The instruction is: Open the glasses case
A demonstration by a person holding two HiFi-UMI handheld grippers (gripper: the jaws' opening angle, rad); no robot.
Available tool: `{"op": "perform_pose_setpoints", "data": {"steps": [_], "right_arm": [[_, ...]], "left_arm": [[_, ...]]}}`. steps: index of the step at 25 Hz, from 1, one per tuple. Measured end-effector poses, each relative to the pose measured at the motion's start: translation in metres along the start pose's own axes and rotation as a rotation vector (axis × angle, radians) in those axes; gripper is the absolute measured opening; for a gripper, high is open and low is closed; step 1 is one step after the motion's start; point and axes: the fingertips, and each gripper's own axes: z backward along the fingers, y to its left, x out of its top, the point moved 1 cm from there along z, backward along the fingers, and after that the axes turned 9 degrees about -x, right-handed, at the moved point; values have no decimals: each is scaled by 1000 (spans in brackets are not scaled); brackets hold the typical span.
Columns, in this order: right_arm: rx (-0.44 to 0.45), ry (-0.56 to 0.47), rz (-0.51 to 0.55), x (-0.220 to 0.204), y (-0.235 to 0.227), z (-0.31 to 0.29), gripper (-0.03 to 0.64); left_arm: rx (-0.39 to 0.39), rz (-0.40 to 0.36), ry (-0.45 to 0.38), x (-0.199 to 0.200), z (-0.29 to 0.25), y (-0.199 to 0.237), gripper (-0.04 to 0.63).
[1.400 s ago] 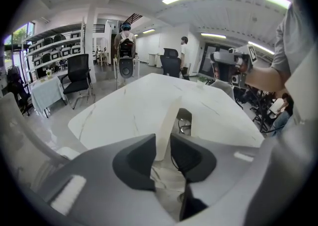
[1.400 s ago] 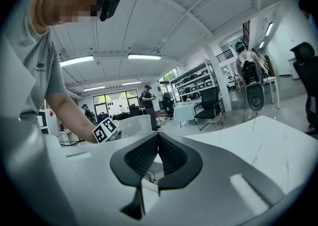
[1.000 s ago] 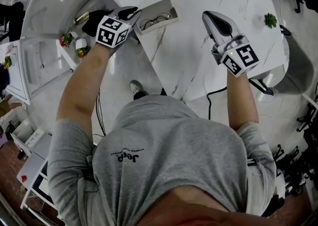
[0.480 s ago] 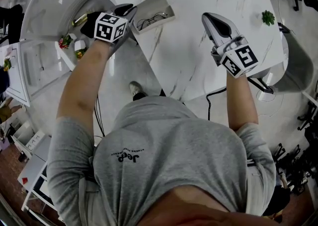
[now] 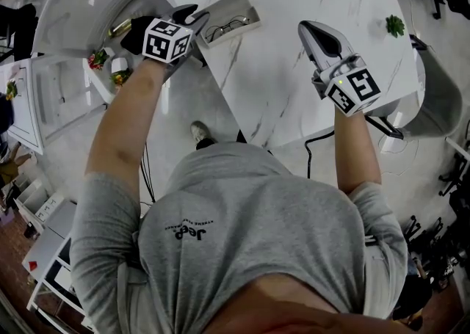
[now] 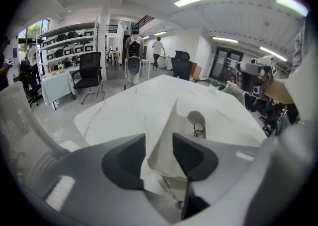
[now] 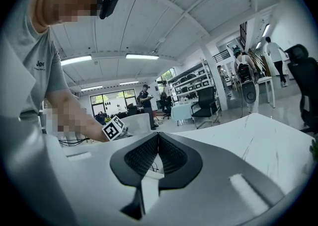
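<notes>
The grey glasses case [image 5: 233,20] lies open on the white marble table [image 5: 294,90], with a pair of glasses [image 5: 228,28] inside it. My left gripper [image 5: 192,17] is at the case's left end. In the left gripper view the case's upright flap [image 6: 166,135] stands between the jaws of that gripper [image 6: 159,146]. The jaws are opening, and a gap shows beside the left pad. The glasses [image 6: 199,129] lie beyond. My right gripper [image 5: 310,28] hovers over the table to the right, shut with nothing between its jaws [image 7: 158,143].
A small green plant [image 5: 396,26] sits at the table's far right. A white chair [image 5: 88,2] stands left of the table and a grey chair [image 5: 440,97] right of it. People stand far off [image 6: 134,51] in the room.
The left gripper has shifted only slightly at the case's end. The case stays open in the same spot. The right gripper has not moved.
</notes>
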Motion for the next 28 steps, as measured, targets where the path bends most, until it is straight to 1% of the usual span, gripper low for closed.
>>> {"op": "perform_pose_setpoints", "data": {"steps": [4, 6, 9, 13, 15, 17, 19, 23, 25, 28], "right_arm": [[7, -1, 12, 8, 11, 1, 5], [16, -11, 15, 11, 18, 1, 5], [30, -23, 26, 18, 31, 1, 5], [44, -24, 59, 31, 57, 1, 5], [50, -26, 73, 37, 72, 1, 5], [54, -32, 88, 45, 89, 0, 5], [62, -41, 108, 55, 110, -2, 5], [78, -53, 121, 72, 162, -3, 5], [87, -59, 128, 79, 191, -3, 5], [112, -70, 144, 94, 235, -8, 5]], "left_arm": [[-18, -8, -35, 6, 14, -14, 229], [-18, -11, -60, 9, 25, -20, 244], [-5, -7, -113, 15, 49, -28, 247], [9, 30, -207, 14, 94, -44, 247], [5, 23, -238, 10, 119, -55, 247], [4, -1, -269, 9, 147, -66, 247], [8, -22, -318, 9, 179, -77, 247], [12, -42, -412, 3, 255, -99, 247], [30, -58, -442, -4, 296, -108, 247], [80, -82, -477, -18, 364, -115, 247]]}}
